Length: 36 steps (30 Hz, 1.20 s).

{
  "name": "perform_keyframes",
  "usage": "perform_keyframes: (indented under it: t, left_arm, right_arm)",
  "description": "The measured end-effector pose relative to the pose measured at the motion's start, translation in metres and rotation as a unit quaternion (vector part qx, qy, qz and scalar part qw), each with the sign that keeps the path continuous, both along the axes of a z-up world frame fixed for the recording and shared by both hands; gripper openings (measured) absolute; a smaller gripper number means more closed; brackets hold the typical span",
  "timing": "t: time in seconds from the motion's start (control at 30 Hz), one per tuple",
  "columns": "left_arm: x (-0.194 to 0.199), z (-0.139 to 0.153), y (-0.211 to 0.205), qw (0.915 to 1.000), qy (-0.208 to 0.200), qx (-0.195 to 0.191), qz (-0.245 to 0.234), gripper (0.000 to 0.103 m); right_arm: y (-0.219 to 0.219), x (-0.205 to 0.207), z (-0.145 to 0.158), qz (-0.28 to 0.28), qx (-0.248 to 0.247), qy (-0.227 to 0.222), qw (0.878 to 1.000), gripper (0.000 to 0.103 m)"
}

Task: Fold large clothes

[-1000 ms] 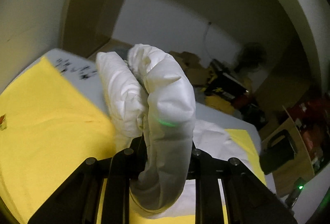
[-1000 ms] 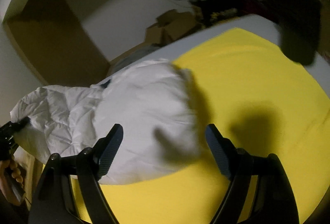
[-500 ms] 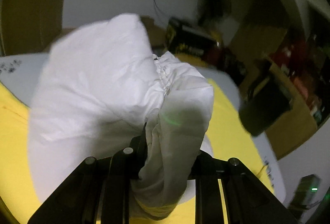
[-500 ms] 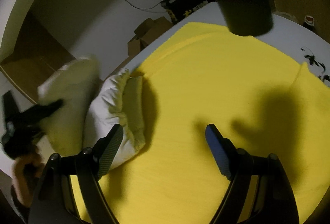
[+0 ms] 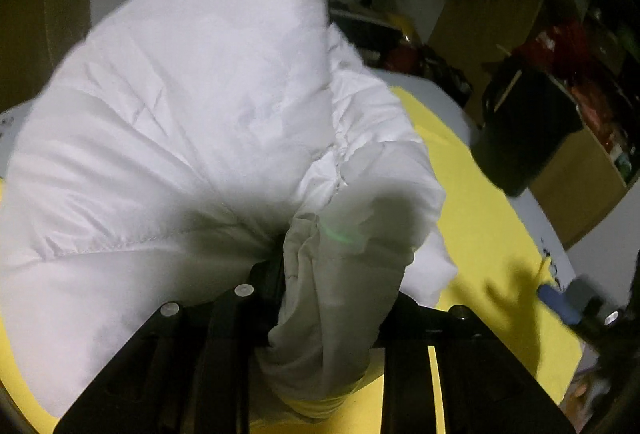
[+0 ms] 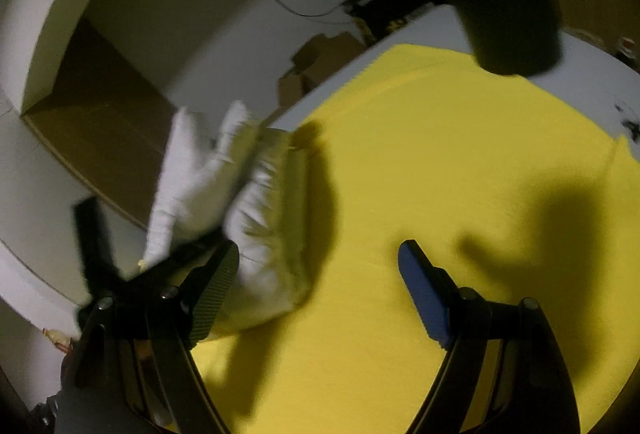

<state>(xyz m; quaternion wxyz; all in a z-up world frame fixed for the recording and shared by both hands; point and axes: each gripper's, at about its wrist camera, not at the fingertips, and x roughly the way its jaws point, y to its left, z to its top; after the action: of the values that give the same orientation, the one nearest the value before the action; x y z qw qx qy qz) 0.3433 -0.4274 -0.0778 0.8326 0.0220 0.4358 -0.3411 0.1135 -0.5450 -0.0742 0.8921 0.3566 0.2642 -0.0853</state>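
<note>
We judge the white padded garment point(image 5: 192, 138) to be light, soft and puffy, so it will bend easily but also spring back and slide, because its shell looks smooth. It is best to take it at a seam or a hem, where the filling is thin and the cloth gives a firm edge, and not in the middle of a thick panel. Our left tool point(image 5: 328, 298) is clenched on a bunched fold of this garment, and the rest of it rises and billows in front of the camera, above the yellow cloth point(image 5: 480, 234) that covers the desk point(image 6: 436, 22). In the right wrist view the garment point(image 6: 256, 218) lies at the left side of the yellow cloth, near its edge. Our right tool point(image 6: 320, 266) is released, its jaws wide apart and holding nothing, just beside the garment. Compared with one second ago, the garment has been gathered from a wider spread into a more compact bundle at the left, and the left tool has turned, so that much more of the padding now fills its view.
</note>
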Motion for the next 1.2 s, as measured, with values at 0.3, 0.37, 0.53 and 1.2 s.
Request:
perform_keyframes:
  t: [0.3,0.37,0.53,1.2]
  left_arm:
    - [0.021,-0.013,-0.001,0.9995,0.026,-0.003,-0.015,0.027]
    - [0.019,-0.010,0.001,0.9996,0.016,-0.008,-0.022,0.030]
    - [-0.012,0.005,-0.004,0.9928,-0.027,-0.039,-0.110,0.103]
    - [-0.027,0.102,0.270,0.9798,-0.092,-0.163,0.070,0.103]
  right_arm:
    - [0.031,0.006,0.028,0.011,-0.015,-0.010,1.000,0.082]
    - [0.032,0.000,0.032,0.003,-0.017,-0.009,1.000,0.082]
    - [0.032,-0.010,0.044,-0.008,-0.024,-0.018,1.000,0.083]
    - [0.114,0.197,0.057,0.149,-0.126,0.101,0.976,0.083]
